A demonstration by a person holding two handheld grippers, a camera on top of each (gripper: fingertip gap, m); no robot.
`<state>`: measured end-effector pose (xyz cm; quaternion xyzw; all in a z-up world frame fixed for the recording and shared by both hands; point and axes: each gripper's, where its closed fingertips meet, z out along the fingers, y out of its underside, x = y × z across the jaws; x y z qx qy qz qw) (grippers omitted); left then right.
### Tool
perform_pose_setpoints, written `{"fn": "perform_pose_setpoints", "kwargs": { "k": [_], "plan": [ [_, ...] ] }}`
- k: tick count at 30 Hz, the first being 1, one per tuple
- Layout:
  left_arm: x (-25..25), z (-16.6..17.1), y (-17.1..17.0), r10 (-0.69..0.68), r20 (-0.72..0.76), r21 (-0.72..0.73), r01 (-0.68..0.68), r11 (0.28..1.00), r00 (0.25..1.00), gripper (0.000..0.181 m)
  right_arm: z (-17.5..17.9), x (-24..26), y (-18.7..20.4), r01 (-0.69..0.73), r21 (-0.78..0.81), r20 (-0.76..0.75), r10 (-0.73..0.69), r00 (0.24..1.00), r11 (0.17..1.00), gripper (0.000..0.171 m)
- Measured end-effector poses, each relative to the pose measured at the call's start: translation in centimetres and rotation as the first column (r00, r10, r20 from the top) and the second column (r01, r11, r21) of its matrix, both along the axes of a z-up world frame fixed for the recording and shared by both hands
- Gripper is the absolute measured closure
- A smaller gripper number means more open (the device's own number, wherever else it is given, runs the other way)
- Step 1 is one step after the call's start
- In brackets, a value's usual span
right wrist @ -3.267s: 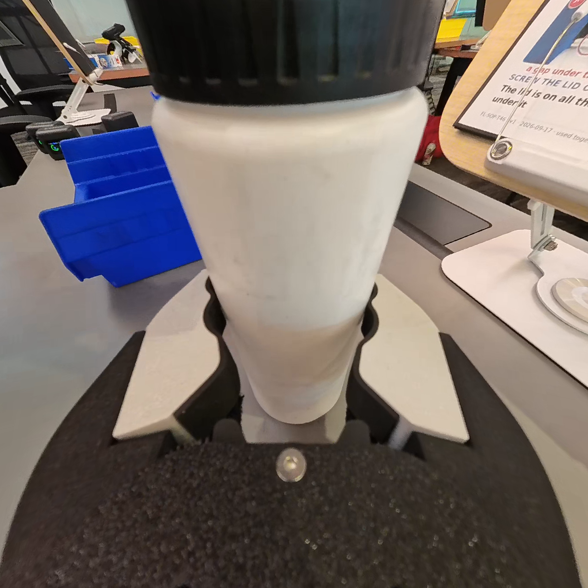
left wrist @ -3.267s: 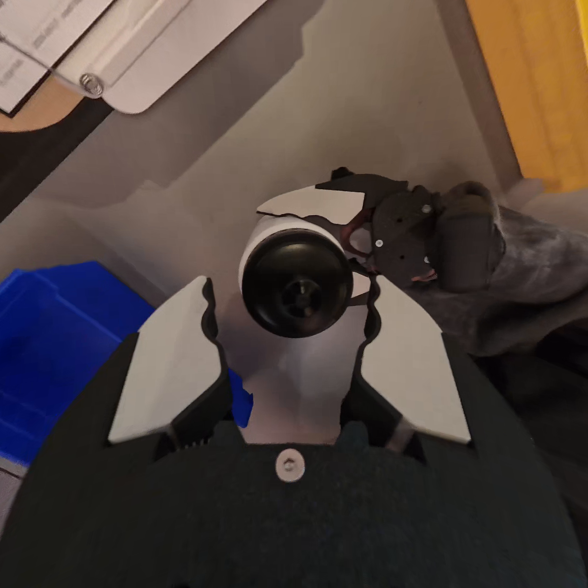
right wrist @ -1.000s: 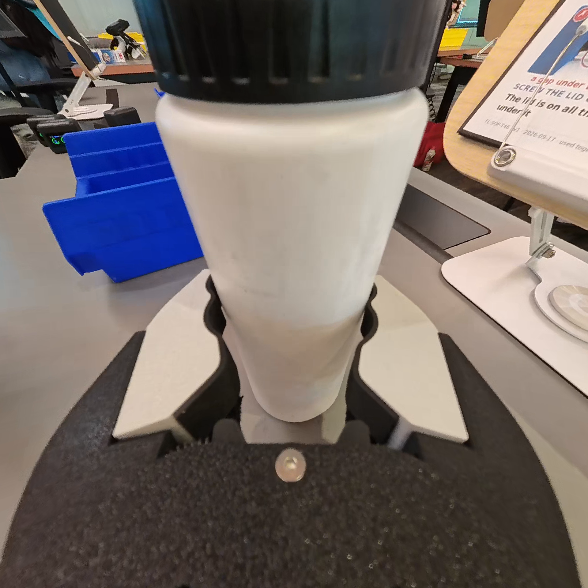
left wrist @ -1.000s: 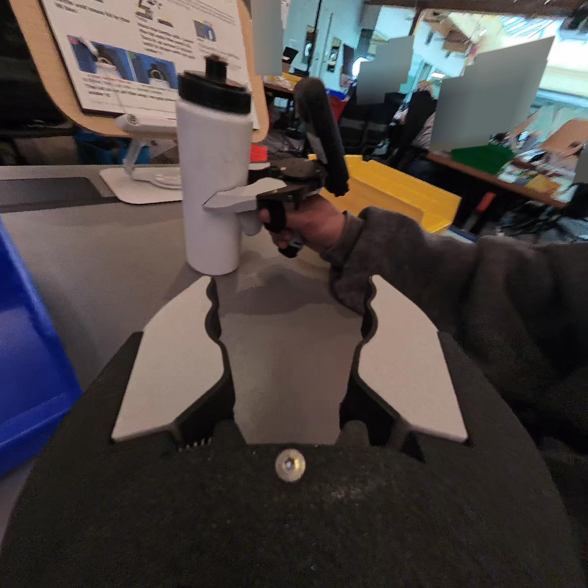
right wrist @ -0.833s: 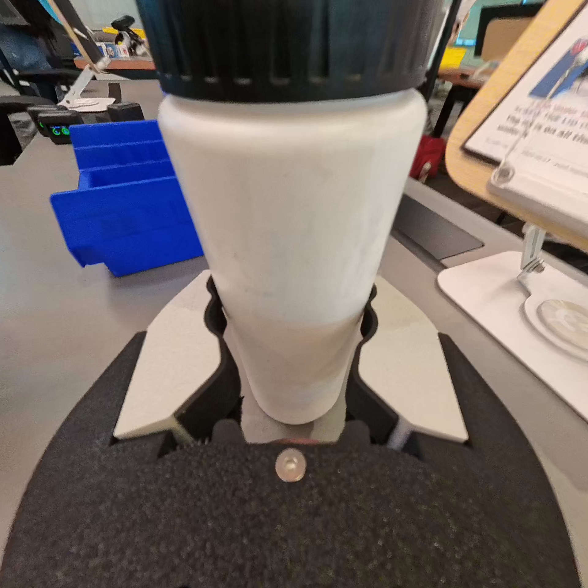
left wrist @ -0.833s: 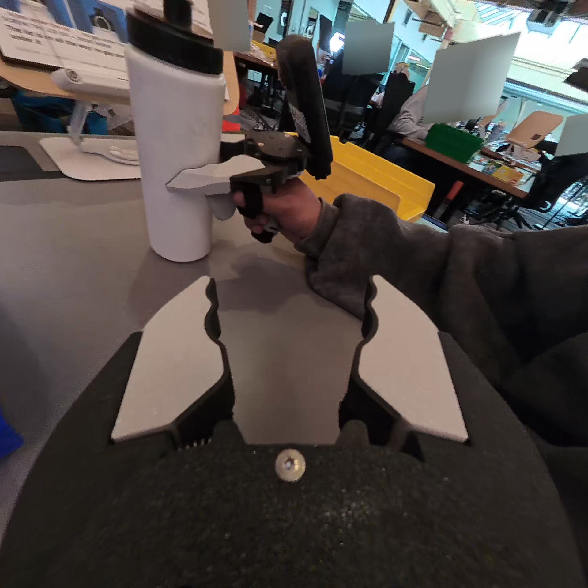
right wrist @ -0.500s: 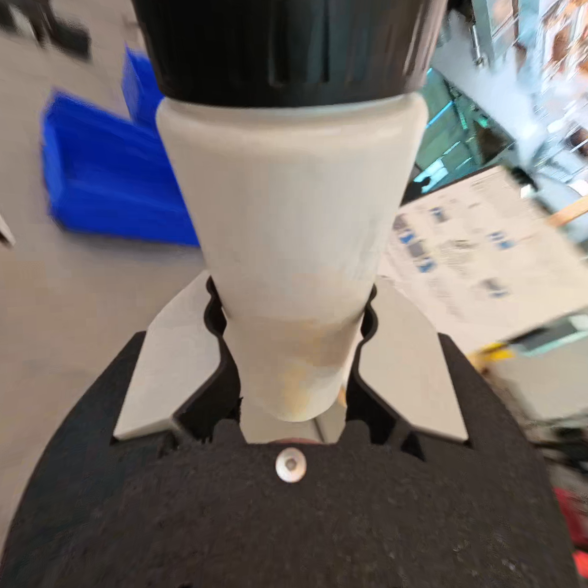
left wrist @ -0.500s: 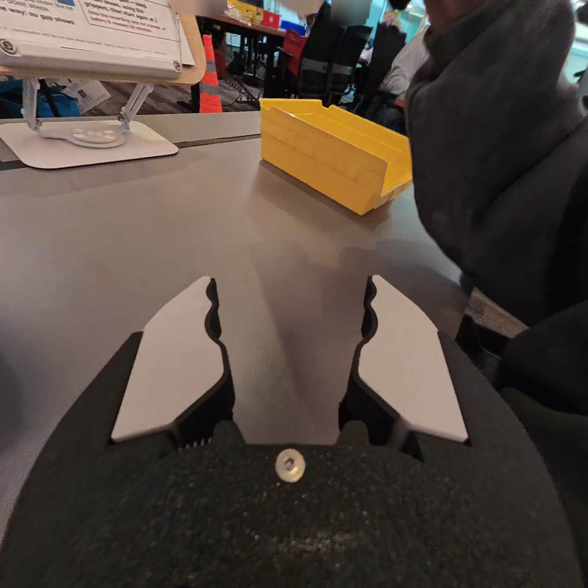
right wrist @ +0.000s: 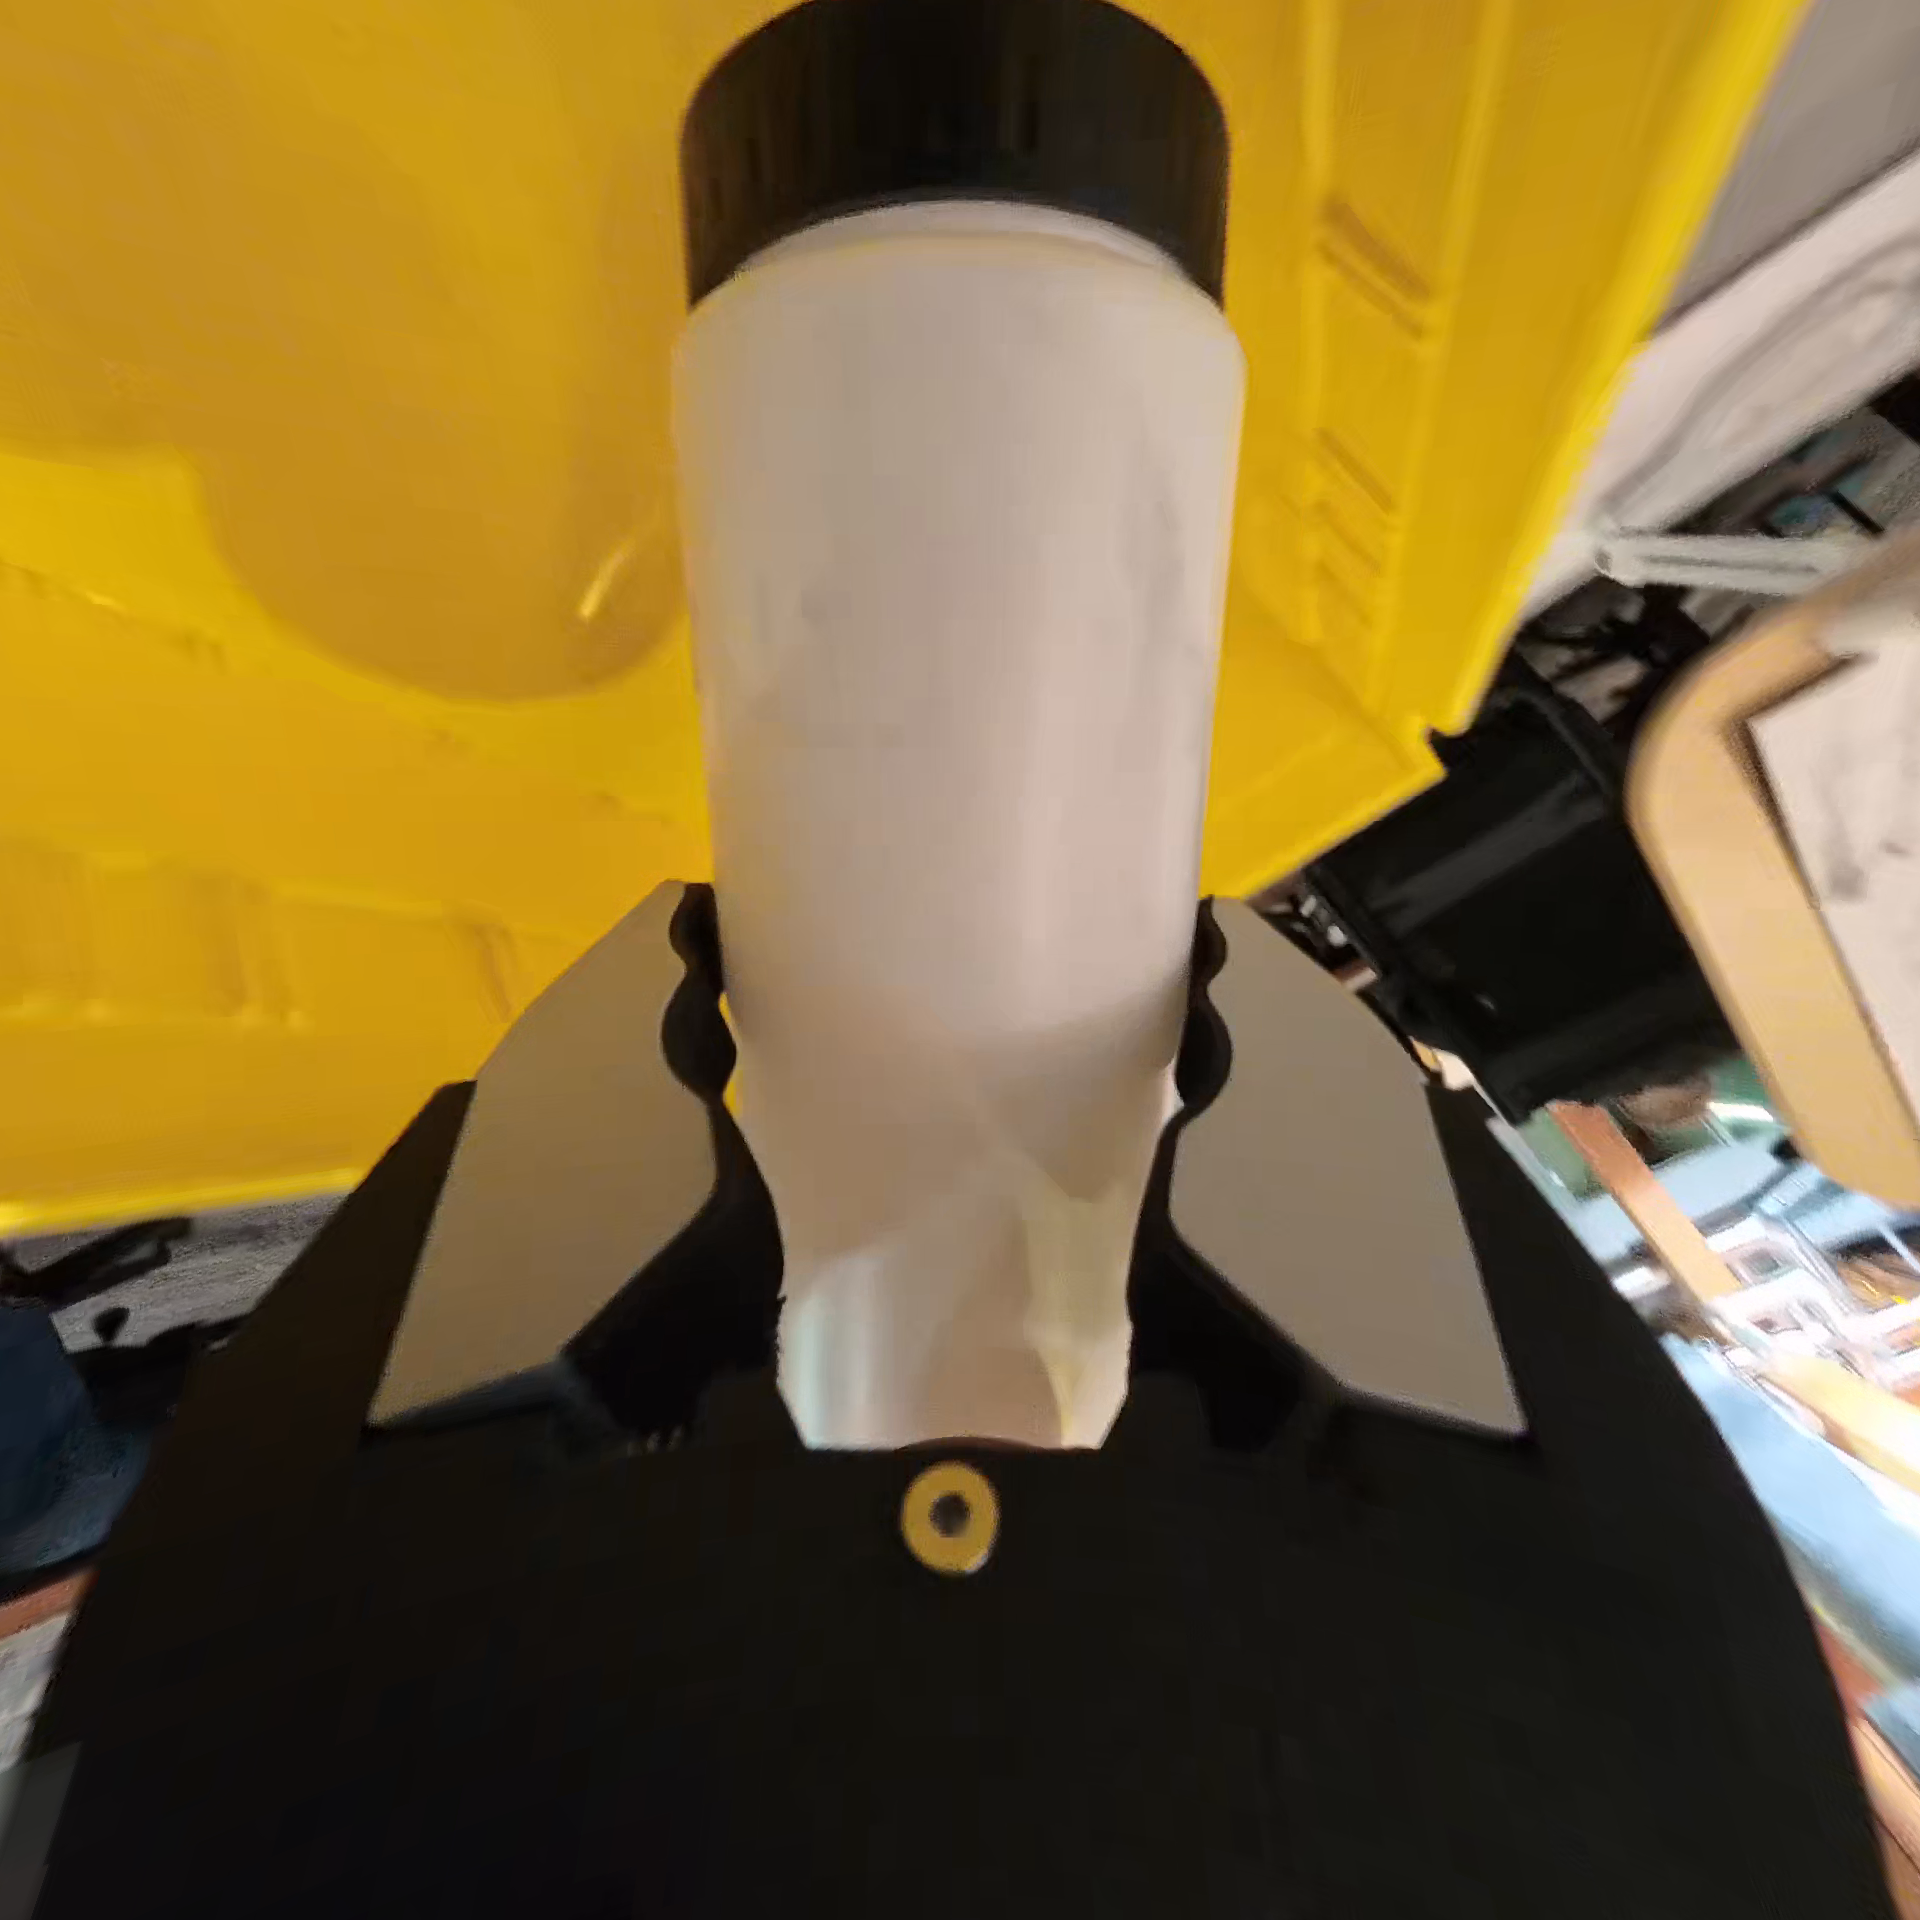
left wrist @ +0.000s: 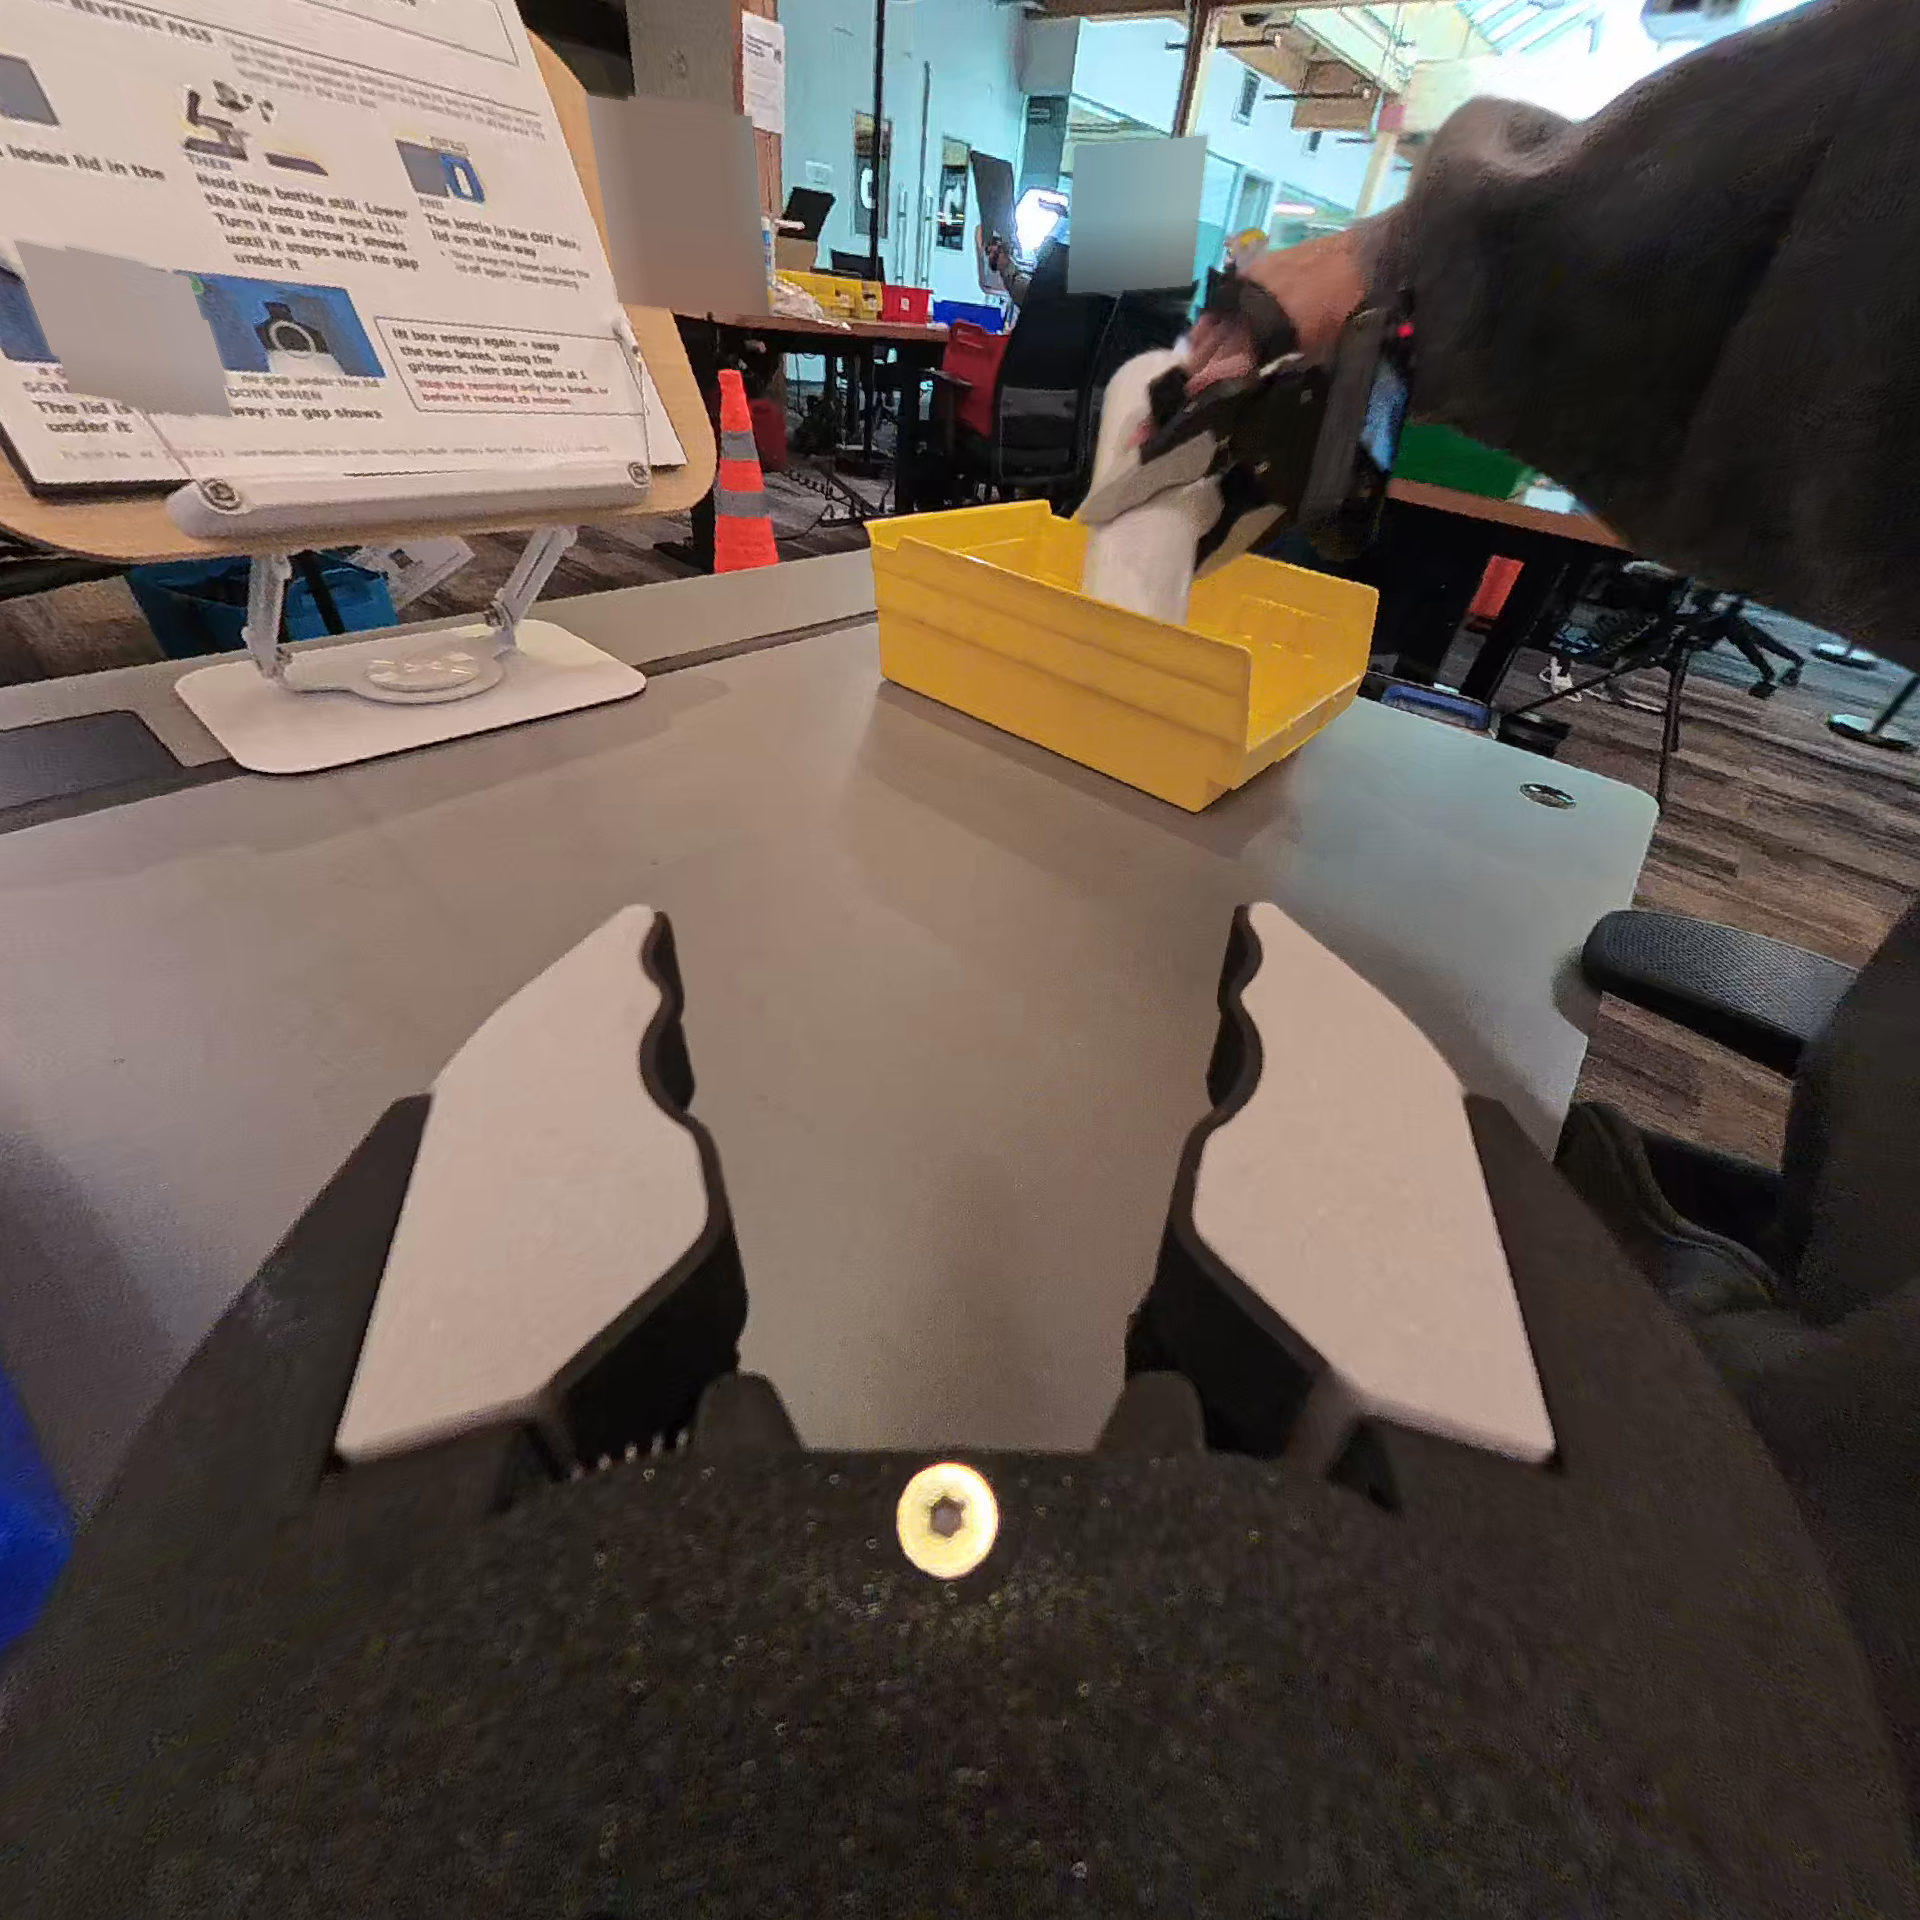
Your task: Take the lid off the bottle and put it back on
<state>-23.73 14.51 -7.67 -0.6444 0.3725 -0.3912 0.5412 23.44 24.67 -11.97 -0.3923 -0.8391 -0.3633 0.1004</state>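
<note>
Right wrist view: right claw [right wrist: 940, 1039] clamps white plastic bottle [right wrist: 956, 644], black ribbed lid [right wrist: 954, 135] pointing down into yellow plastic bin [right wrist: 312, 520]; left claw [left wrist: 951, 1049] wide, empty, well apart

I am holding my left gripper [left wrist: 951, 1003] low over the grey table, its two pale grey fingers [left wrist: 540, 1195] spread wide apart with nothing between them, pointing toward the far right corner. My right gripper [right wrist: 940, 997] is squeezing its fingers [right wrist: 566, 1164] against the sides of the white plastic bottle [right wrist: 951, 644]. Seen from the left wrist, my right hand [left wrist: 1299, 296] in its dark grey sleeve [left wrist: 1662, 260] is reaching in from the upper right, tilting that gripper downward near the far right edge.
</note>
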Motion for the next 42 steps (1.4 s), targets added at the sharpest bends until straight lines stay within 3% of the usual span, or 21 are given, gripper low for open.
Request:
{"fn": "perform_pose_setpoints", "kwargs": {
  "k": [7, 9, 13, 15, 17, 18, 21, 22, 24, 25, 27, 29, 30, 33, 34, 36, 38, 40, 42],
  "plan": [
    [-0.3, 1.8, -1.0, -0.068, 0.128, 0.057, 0.061, 0.996, 0.989, 0.083, -7.2, -0.2, 2.0, -0.004, -0.179, -0.021, 0.0, 1.0, 0.984, 0.085],
    [-0.5, 1.7, -0.8, -0.059, 0.13, 0.048, 0.053, 0.997, 0.99, 0.081, -7.7, -0.6, 2.9, -0.039, -0.146, -0.029, 0.035, 0.999, 0.988, 0.082],
    [-1.0, 1.5, -0.5, -0.067, 0.146, -0.028, 0.072, 0.997, 0.987, 0.089, -7.7, -0.4, 2.9, 0.062, -0.15, -0.068, -0.073, 0.995, 0.987, 0.081],
    [-1.6, 1.3, -0.2, -0.059, 0.116, -0.032, 0.063, 0.998, 0.991, 0.096, -6.8, -0.5, 2.5, 0.089, -0.115, -0.072, -0.098, 0.993, 0.989, 0.076],
    [-3.1, 0.7, 0.8, 0.024, 0.019, -0.027, -0.023, 0.999, 1.0, 0.12, -4.9, -0.4, 2.1, 0.191, -0.071, -0.138, -0.199, 0.97, 0.979, 0.065],
    [-4.3, 0.7, 1.6, 0.102, -0.023, 0.002, -0.102, 0.995, 0.995, 0.119, -3.5, 0.1, 1.9, 0.243, -0.033, -0.17, -0.245, 0.954, 0.969, 0.06],
    [-8.9, 1.2, 3.6, 0.364, -0.105, 0.097, -0.355, 0.93, 0.925, 0.09, 2.5, 1.3, 1.4, 0.354, 0.142, -0.36, -0.285, 0.888, 0.924, 0.059],
    [-10.4, 1.4, 3.7, 0.416, -0.112, 0.124, -0.402, 0.907, 0.903, 0.091, 5.6, 1.7, 1.3, 0.406, 0.235, -0.452, -0.27, 0.85, 0.883, 0.064],
    [-12.7, 2.4, 3.3, 0.48, -0.063, 0.172, -0.464, 0.869, 0.875, 0.092, 12.1, 1.7, 0.1, 0.564, 0.361, -0.694, -0.189, 0.694, 0.743, 0.077],
    [-13.6, 2.8, 2.9, 0.496, -0.031, 0.181, -0.483, 0.857, 0.868, 0.097, 14.6, 1.7, -1.3, 0.659, 0.349, -0.808, -0.142, 0.572, 0.666, 0.084],
    [-14.6, 3.4, 1.9, 0.5, 0.0, 0.177, -0.492, 0.852, 0.866, 0.115, 16.6, 1.4, -4.7, 0.82, 0.152, -0.973, -0.062, 0.223, 0.552, 0.083],
    [-15.1, 3.8, 1.4, 0.51, 0.009, 0.187, -0.503, 0.844, 0.86, 0.115, 15.4, 0.2, -8.3, 0.867, -0.089, -0.994, 0.005, -0.105, 0.491, 0.089],
    [-15.3, 3.7, 1.3, 0.52, 0.013, 0.179, -0.513, 0.839, 0.854, 0.114, 14.0, -0.9, -9.9, 0.845, -0.209, -0.966, 0.032, -0.258, 0.493, 0.084],
    [-15.4, 2.8, 1.3, 0.516, 0.032, 0.075, -0.517, 0.853, 0.856, 0.126, 8.6, -5.4, -13.9, 0.685, -0.489, -0.788, 0.063, -0.612, 0.541, 0.092],
    [-15.1, 2.2, 1.4, 0.495, 0.023, 0.033, -0.496, 0.868, 0.868, 0.132, 7.1, -6.9, -14.9, 0.63, -0.53, -0.738, 0.056, -0.672, 0.568, 0.094],
    [-14.8, 1.2, 2.0, 0.48, 0.001, 0.02, -0.48, 0.877, 0.877, 0.13, 4.7, -8.2, -16.7, 0.612, -0.567, -0.684, 0.097, -0.723, 0.551, 0.098],
    [-15.0, 0.0, 2.7, 0.498, -0.038, 0.024, -0.498, 0.867, 0.866, 0.128, 2.8, -9.2, -18.0, 0.599, -0.585, -0.657, 0.113, -0.745, 0.547, 0.103],
    [-15.2, -0.9, 3.3, 0.528, -0.048, -0.038, -0.53, 0.847, 0.848, 0.114, 2.7, -9.5, -18.1, 0.587, -0.59, -0.648, 0.109, -0.754, 0.554, 0.107],
    [-14.7, -1.7, 3.2, 0.503, -0.044, -0.104, -0.505, 0.857, 0.863, 0.108, 1.5, -9.1, -17.4, 0.613, -0.588, -0.693, 0.062, -0.718, 0.528, 0.106]
  ]
}}
